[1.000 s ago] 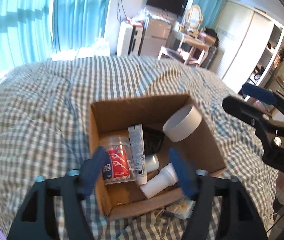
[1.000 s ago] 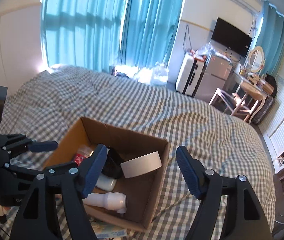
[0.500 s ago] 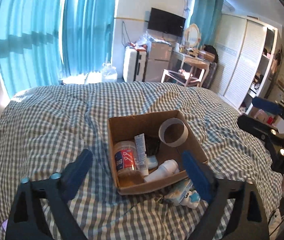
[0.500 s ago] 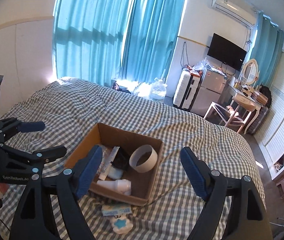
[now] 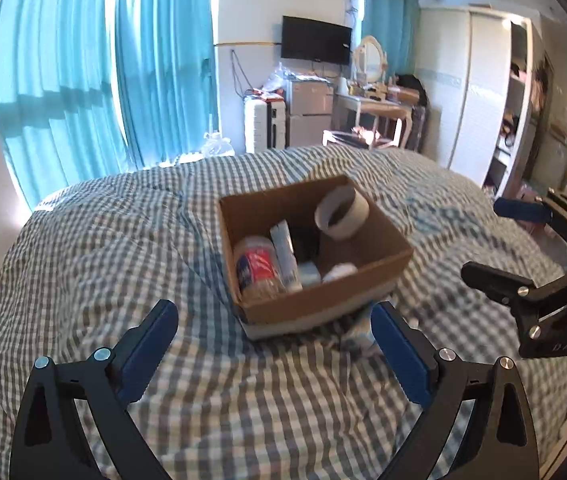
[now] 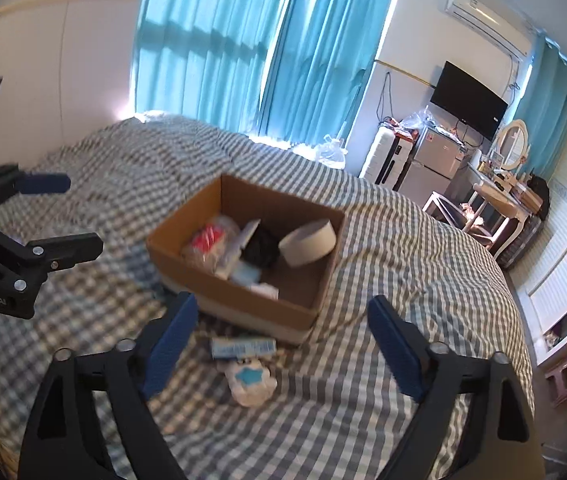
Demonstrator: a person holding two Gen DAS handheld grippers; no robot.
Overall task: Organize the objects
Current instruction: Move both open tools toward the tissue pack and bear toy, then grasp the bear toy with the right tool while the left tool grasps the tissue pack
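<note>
Left claw (image 5: 273,354) hangs over the checked bed (image 5: 83,264), jaws spread wide, nothing between them. Ahead of it, the cardboard box (image 5: 323,304) sits on the bed near the middle. Contents, left to right in the left wrist view: a clear jar with a red label (image 5: 257,266) lying on its side, a white tube (image 5: 285,254) against it, something dark behind, a tape roll (image 5: 341,212) leaning on the far right wall. Image blurred; smaller white items in the box unclear. Just outside the box's near wall, on the bed: a flat blue-and-white packet (image 6: 243,347) and a white pouch with a blue star (image 6: 251,380). Right claw (image 6: 281,354) hovers above these two, jaws also wide apart, empty.
</note>
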